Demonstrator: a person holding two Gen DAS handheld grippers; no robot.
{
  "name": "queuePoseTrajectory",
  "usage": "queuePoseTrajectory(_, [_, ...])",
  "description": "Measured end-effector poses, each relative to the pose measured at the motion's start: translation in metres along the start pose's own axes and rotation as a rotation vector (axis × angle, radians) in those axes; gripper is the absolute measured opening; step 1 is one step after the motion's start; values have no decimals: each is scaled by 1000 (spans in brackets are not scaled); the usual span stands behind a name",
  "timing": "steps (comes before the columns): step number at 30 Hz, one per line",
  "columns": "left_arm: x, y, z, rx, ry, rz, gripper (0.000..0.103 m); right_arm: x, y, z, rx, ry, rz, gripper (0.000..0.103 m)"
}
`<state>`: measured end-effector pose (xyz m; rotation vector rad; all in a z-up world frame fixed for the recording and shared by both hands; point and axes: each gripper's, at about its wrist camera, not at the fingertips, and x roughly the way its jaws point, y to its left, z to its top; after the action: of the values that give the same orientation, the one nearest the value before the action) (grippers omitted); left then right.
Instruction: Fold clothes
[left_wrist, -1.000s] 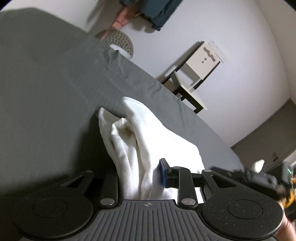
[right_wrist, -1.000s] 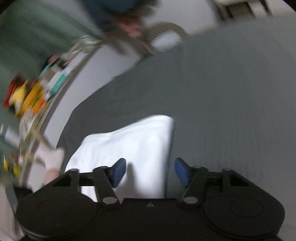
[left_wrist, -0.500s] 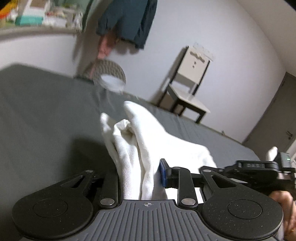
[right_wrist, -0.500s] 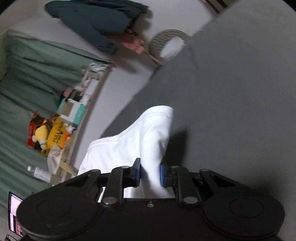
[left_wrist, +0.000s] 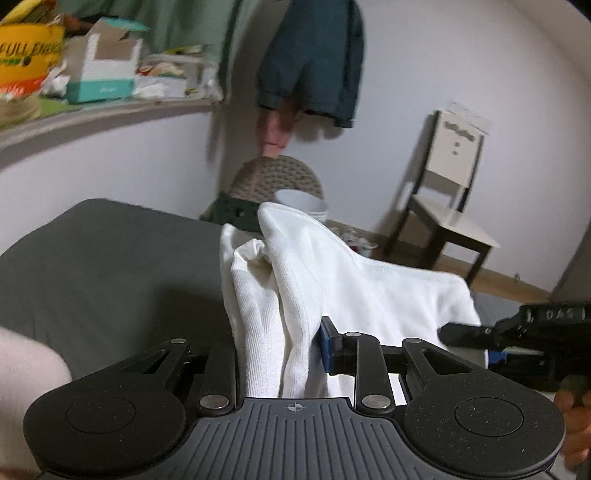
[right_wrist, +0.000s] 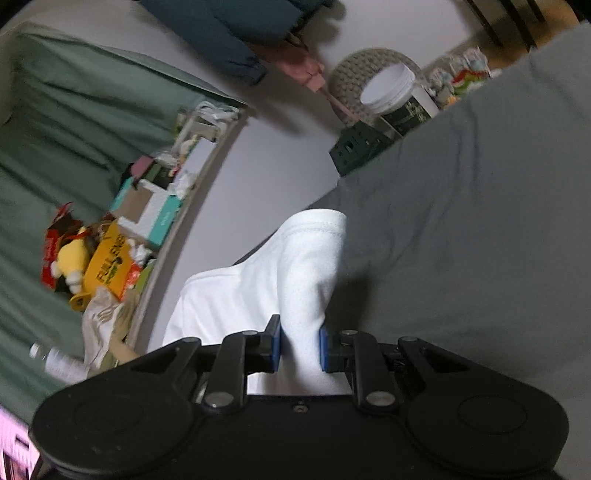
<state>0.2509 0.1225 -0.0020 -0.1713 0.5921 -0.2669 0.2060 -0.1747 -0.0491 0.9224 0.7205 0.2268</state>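
Both hand-held grippers pinch the white garment (left_wrist: 332, 280), which hangs lifted above the grey bed (left_wrist: 110, 266). The left hand-held gripper (left_wrist: 277, 350) has a thick bunch of cloth between its pads; the right hand-held gripper (right_wrist: 299, 347) clamps a thinner folded edge. The step looks like carrying the cloth up to lay it out for a fold. To do it well, draw the two grips apart until the edge between them is taut, keep both level, then lower the hanging part onto the bed first so it lies without creases
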Motion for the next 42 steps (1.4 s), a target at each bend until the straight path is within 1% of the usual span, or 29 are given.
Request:
queuePoseTrajectory(3, [21,16,-1,33,19,18,27,30,2,0,-8,3,-19,19])
queuePoseTrajectory(6, [34,37,-15,31,39,-1,27,49,7,-1,-48,10,-44,19])
queuePoseTrajectory(7, [37,45,-21,5,52,-8,28,54,8,-2,-64,15,-55,19])
queuePoseTrajectory(8, [41,53,-25,-47,65,-16,28,57,8,-4,-80,19,-68,19])
queuePoseTrajectory(9, [41,59,-30,-97,70,-26,33,59,7,-5,-92,19,-83,20])
queuePoseTrajectory(10, [40,63,-32,-133,72,-27,41,59,6,-7,-102,17,-95,23])
queuePoseTrajectory(11, [40,64,-32,-141,77,-12,46,59,4,-8,-107,16,-107,24])
queuePoseTrajectory(12, [38,64,-32,-132,83,13,56,58,3,-9,-111,15,-119,32])
queuePoseTrajectory(13, [35,62,-33,-116,82,54,70,56,1,-10,-112,12,-129,38])
queuePoseTrajectory(14, [32,60,-32,-98,79,100,75,53,-2,-11,-110,11,-133,40])
queuePoseTrajectory(15, [28,60,-33,-82,74,128,82,49,-4,-12,-106,11,-132,41])
queuePoseTrajectory(18, [15,57,-36,-29,49,190,82,35,-5,-17,-116,3,-129,41])
queuePoseTrajectory(20, [2,51,-35,3,13,242,82,21,0,-24,-169,-16,-133,41])
queuePoseTrajectory(22, [-14,41,-34,20,-38,286,82,6,8,-33,-253,-50,-126,41])
queuePoseTrajectory(23, [-22,37,-32,14,-58,266,82,-1,13,-39,-303,-73,-111,41])
queuePoseTrajectory(25, [-34,30,-30,-27,-73,149,82,-9,24,-52,-408,-95,-83,39])
queuePoseTrajectory(26, [-38,25,-32,-36,-80,103,82,-10,29,-58,-459,-94,-77,37])
queuePoseTrajectory(27, [-39,18,-35,-28,-82,81,82,-9,34,-64,-507,-90,-72,34])
queuePoseTrajectory(28, [-37,13,-38,-3,-75,77,82,-7,39,-70,-555,-82,-68,33])
queuePoseTrajectory(30, [-27,2,-45,65,-41,99,82,0,45,-82,-630,-61,-74,33])
queuePoseTrajectory(32, [-17,-2,-53,99,-6,111,82,6,47,-91,-684,-43,-90,33])
queuePoseTrajectory(34, [-8,3,-61,91,43,125,82,10,48,-99,-724,-39,-114,34])
queuePoseTrajectory(36, [0,11,-67,59,103,143,82,10,48,-105,-738,-31,-107,34])
queuePoseTrajectory(38, [-2,14,-71,44,103,138,82,10,50,-113,-777,-28,-114,34])
queuePoseTrajectory(40, [-5,14,-69,45,114,153,82,8,50,-116,-803,-24,-117,34])
queuePoseTrajectory(42, [-12,9,-69,30,125,196,82,1,51,-113,-791,-16,-112,34])
